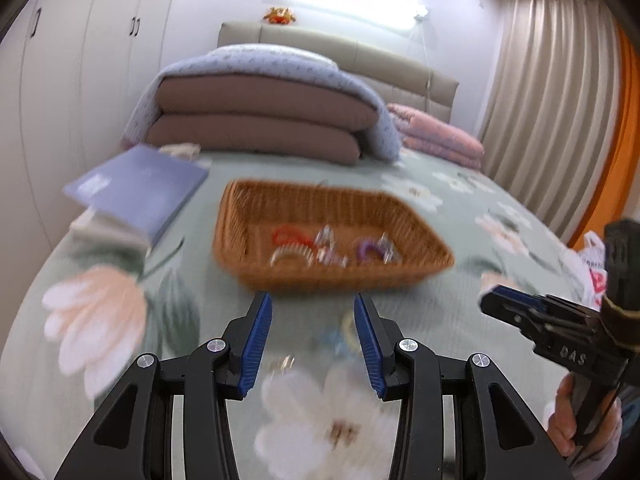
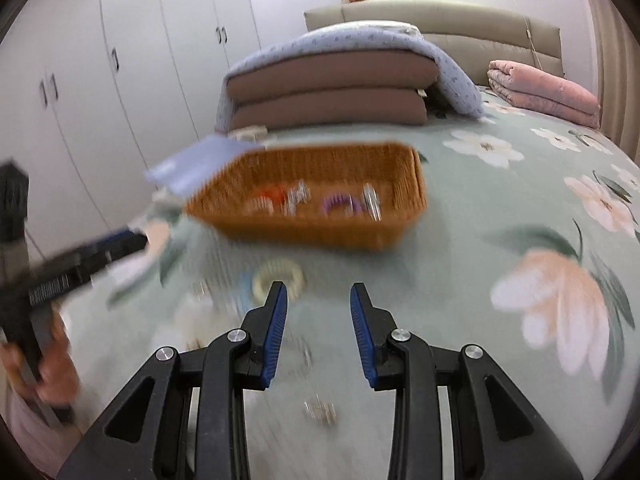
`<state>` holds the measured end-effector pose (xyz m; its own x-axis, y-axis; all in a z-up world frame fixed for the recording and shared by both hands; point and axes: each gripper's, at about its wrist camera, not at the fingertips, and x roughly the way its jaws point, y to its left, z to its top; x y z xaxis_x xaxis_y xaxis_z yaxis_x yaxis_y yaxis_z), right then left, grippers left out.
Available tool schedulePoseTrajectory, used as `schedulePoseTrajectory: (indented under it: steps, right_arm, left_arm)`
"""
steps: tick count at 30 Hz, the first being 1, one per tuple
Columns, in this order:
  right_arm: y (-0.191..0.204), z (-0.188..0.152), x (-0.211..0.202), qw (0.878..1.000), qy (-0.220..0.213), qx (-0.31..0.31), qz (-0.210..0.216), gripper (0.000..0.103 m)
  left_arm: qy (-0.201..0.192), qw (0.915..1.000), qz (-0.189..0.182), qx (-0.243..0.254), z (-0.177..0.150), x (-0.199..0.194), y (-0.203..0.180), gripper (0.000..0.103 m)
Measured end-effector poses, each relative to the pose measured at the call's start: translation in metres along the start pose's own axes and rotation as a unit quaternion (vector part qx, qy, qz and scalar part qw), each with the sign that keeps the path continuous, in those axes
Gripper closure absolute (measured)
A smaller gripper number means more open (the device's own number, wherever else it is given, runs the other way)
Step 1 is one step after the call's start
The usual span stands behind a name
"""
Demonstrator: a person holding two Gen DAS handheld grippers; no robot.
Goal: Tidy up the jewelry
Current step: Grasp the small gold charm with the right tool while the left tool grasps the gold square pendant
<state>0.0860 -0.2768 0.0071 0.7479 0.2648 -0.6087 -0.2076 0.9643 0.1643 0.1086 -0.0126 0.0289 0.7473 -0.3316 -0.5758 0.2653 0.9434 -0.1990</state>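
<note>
A brown wicker basket (image 1: 416, 236) sits on the floral bedspread and holds several pieces: a red one (image 1: 286, 234), a purple one (image 1: 366, 248) and clear or silver ones. It also shows in the right wrist view (image 2: 408, 184). My left gripper (image 1: 314, 304) is open and empty, just short of the basket's near wall, above a blurred pale ring (image 1: 348, 330) and a small silver piece (image 1: 282, 364). My right gripper (image 2: 318, 296) is open and empty, beside a cream ring (image 2: 276, 274) on the bedspread; small silver pieces (image 2: 320, 410) lie between its fingers. Both views are motion-blurred.
A blue-grey book (image 1: 140, 188) lies left of the basket on the bedspread. Folded brown quilts (image 1: 260, 128) under a blue cover and a pink quilt (image 1: 440, 136) lie at the headboard. Wardrobes stand left, curtains right. The right gripper appears in the left wrist view (image 1: 492, 300).
</note>
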Motion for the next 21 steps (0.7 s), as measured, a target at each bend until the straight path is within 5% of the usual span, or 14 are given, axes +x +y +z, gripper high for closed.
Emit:
schedulePoseTrajectory:
  steps: [9, 21]
  right_arm:
    - [-0.015, -0.067, -0.019, 0.999, 0.021, -0.004, -0.024, 0.067]
    - [-0.014, -0.077, -0.008, 0.999, 0.04, -0.002, 0.002, 0.067]
  left_arm:
    - [0.089, 0.9941, 0.061, -0.014, -0.055, 0.031, 0.046, 0.059]
    - [0.118, 0.9918, 0.045, -0.019, -0.054, 0.058, 0.047, 0.059]
